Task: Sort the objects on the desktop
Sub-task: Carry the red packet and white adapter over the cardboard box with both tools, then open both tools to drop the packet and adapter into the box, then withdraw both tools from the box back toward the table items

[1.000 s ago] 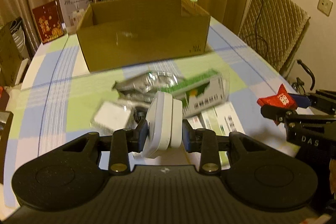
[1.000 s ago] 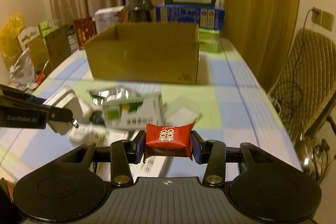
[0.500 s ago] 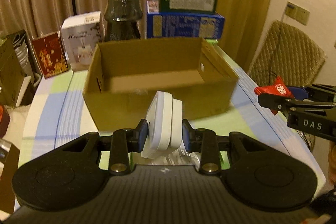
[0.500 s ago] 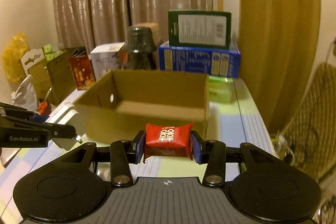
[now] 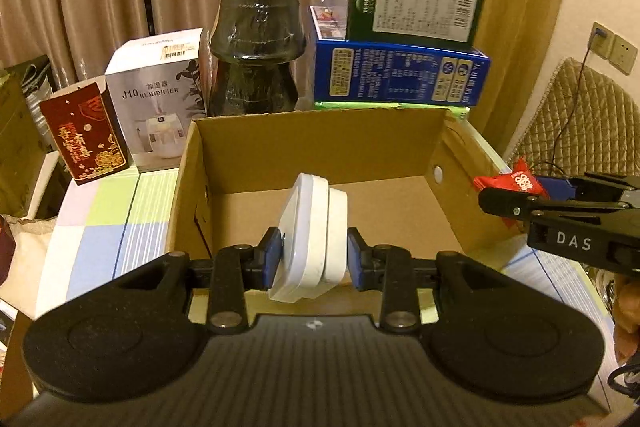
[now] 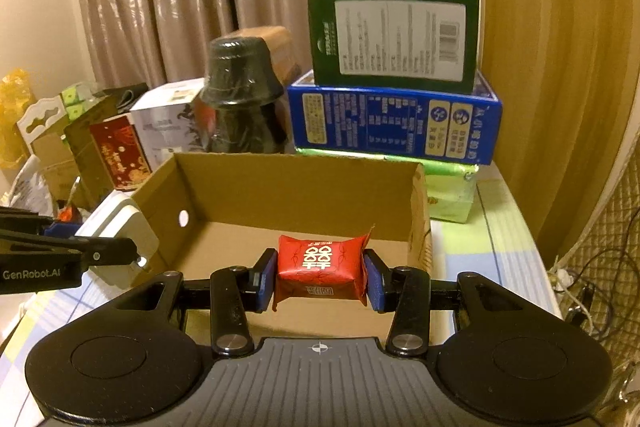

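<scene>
Over the last second you have lifted both loads off the cluttered checked tablecloth (image 5: pixel 100 211) and carried them forward, so the open brown cardboard box (image 5: pixel 316 143) now fills each wrist view instead of the pile of packets. That puts you at the drop stage, I judge. Your left gripper (image 5: pixel 314 259) is clamped on the white plastic plug-in charger (image 5: pixel 314 235), which stands on edge between the blue pads above the box's bare floor, near its front wall. Your right gripper (image 6: pixel 320 281) squeezes the red foil-wrapped candy packet (image 6: pixel 322 265) crosswise between its pads, also over the box interior, towards the right-hand wall. Neither item touches cardboard yet.
</scene>
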A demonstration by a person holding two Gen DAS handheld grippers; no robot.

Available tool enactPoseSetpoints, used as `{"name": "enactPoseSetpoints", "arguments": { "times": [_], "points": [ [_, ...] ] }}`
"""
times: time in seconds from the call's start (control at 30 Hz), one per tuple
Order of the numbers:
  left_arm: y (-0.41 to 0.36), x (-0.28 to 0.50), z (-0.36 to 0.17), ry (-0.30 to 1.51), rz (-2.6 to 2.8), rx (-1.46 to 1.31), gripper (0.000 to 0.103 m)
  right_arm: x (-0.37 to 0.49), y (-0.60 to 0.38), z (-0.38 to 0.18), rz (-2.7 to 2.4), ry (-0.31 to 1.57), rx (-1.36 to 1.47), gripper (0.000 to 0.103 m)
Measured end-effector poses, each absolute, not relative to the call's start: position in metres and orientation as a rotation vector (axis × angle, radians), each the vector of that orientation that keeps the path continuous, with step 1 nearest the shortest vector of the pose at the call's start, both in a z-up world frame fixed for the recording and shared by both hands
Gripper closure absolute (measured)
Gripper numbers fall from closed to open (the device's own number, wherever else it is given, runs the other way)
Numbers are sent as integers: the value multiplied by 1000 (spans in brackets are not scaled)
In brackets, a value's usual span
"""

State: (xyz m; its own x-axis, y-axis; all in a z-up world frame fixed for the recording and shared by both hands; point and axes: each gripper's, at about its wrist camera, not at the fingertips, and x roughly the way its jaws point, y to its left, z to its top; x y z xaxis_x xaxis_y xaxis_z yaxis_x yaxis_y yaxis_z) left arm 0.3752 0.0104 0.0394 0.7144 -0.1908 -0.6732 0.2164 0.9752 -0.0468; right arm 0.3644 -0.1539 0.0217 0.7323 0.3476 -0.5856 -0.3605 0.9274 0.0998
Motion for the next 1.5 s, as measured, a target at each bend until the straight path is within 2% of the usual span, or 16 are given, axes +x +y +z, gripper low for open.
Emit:
{"name": "enactPoseSetpoints", "arguments": {
  "times": [0.23,0.27,0.3,0.33,0.37,0.67,1.03,1.3,1.5],
  "points": [
    [10,401,21,747,-235,19,74,388,-148,6,386,655,2,60],
    [10,403,19,741,-226,19,73,391,-147,4,408,655,10,49],
    [10,405,17,734,-212,18,67,394,-147,3,427,655,12,39],
    [11,406,17,729,-202,11,66,395,-147,2,431,652,4,21],
    [13,407,18,727,-198,-1,66,394,-147,3,425,639,-3,16],
    [32,359,38,679,-191,-23,55,354,-181,19,363,604,33,16],
    [34,230,52,645,-169,5,28,214,-214,32,338,595,78,13],
    [42,141,45,668,-145,-64,18,109,-223,17,321,626,73,9],
    [45,95,29,712,-132,-77,13,65,-221,-8,322,716,55,9]
  ]
}}
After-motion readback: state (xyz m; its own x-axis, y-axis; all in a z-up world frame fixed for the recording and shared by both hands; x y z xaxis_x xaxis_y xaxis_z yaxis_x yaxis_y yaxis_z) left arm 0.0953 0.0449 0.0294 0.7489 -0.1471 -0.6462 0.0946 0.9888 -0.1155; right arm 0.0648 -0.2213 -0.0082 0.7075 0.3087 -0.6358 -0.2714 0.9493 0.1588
